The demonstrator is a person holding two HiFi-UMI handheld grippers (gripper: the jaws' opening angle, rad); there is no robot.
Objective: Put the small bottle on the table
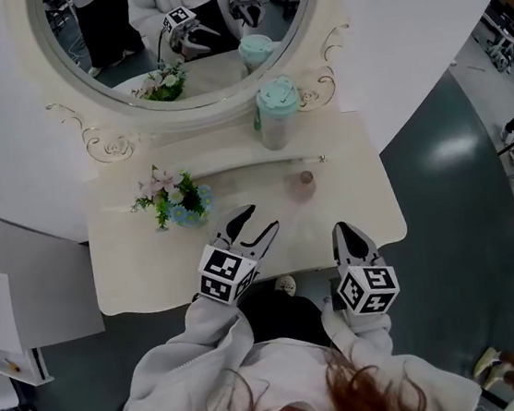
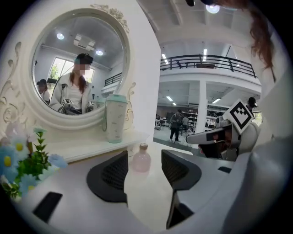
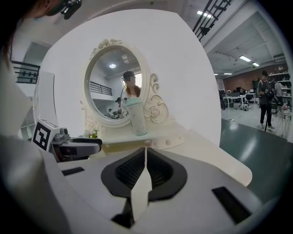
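The small pink bottle [image 1: 306,182] stands upright on the white dressing table [image 1: 134,261], right of its middle. In the left gripper view the bottle [image 2: 141,158] shows beyond the two dark fingertips, free of them. My left gripper [image 1: 259,220] hovers over the table's front part with its jaws open and nothing between them; its own view shows the left gripper [image 2: 143,170] the same way. My right gripper [image 1: 345,230] is at the front edge, right of the left one, jaws shut and empty, as the right gripper [image 3: 144,170] also appears in its own view.
A tall tumbler with a mint lid [image 1: 277,112] stands on the raised shelf under the oval mirror [image 1: 107,41]. A small bunch of flowers [image 1: 175,201] lies at the table's left. A knob [image 1: 285,285] sits at the front edge. Grey floor [image 1: 460,193] lies to the right.
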